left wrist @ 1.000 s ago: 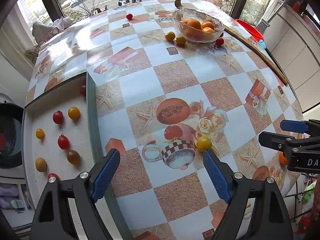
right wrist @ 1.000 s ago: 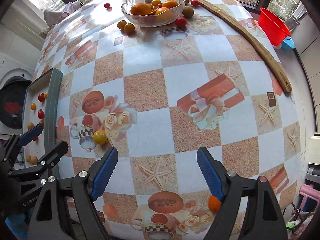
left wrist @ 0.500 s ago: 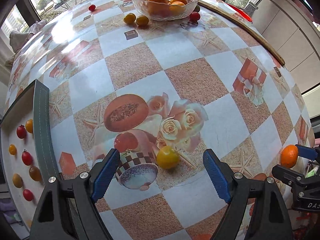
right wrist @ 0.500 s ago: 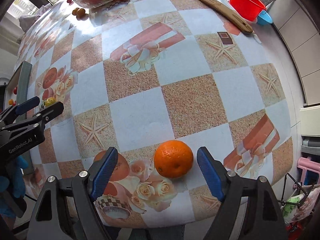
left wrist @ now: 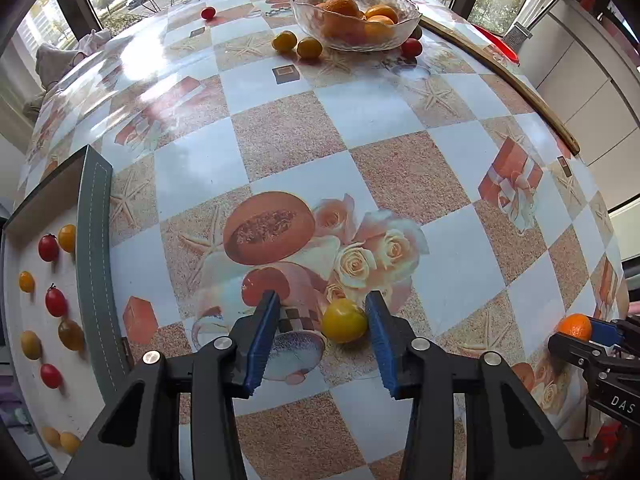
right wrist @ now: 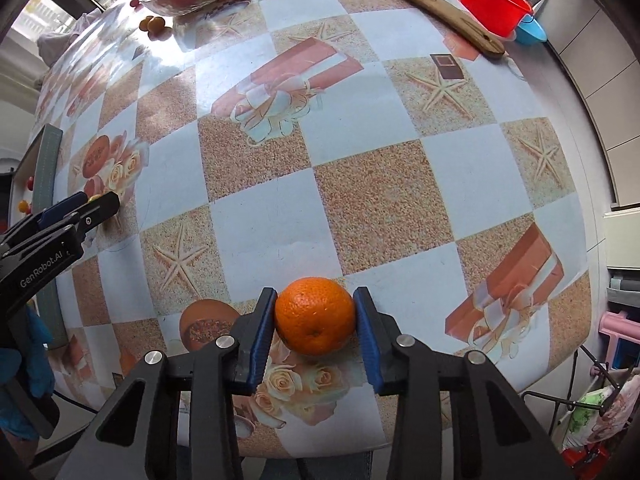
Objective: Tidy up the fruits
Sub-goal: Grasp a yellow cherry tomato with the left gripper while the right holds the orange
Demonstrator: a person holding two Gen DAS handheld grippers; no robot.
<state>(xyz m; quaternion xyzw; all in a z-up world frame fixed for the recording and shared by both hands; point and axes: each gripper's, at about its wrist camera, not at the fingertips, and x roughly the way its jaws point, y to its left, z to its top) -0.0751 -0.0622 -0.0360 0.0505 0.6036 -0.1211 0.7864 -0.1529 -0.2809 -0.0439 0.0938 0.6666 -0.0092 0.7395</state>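
Left wrist view showed the left tongs [left wrist: 320,334], spread wide a second before, had just been closing around the yellow tomato [left wrist: 345,320] on the bench [left wrist: 280,136]: one pad touched it, the other stood clear, so no grip yet. Right wrist view showed the right tongs [right wrist: 315,326], likewise just closing, now pinching the orange [right wrist: 315,321] near the bench's front edge. Judged from this, both fruits were about ready to lift for sorting, presumably to the tray [left wrist: 96,240] and glass bowl [left wrist: 354,20].

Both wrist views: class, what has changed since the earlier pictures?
Both claws came down and have just been closing: right claw now clamps the orange; left claw brackets the yellow tomato, right pad touching, left still apart. Glass bowl and tray fruit stayed put.
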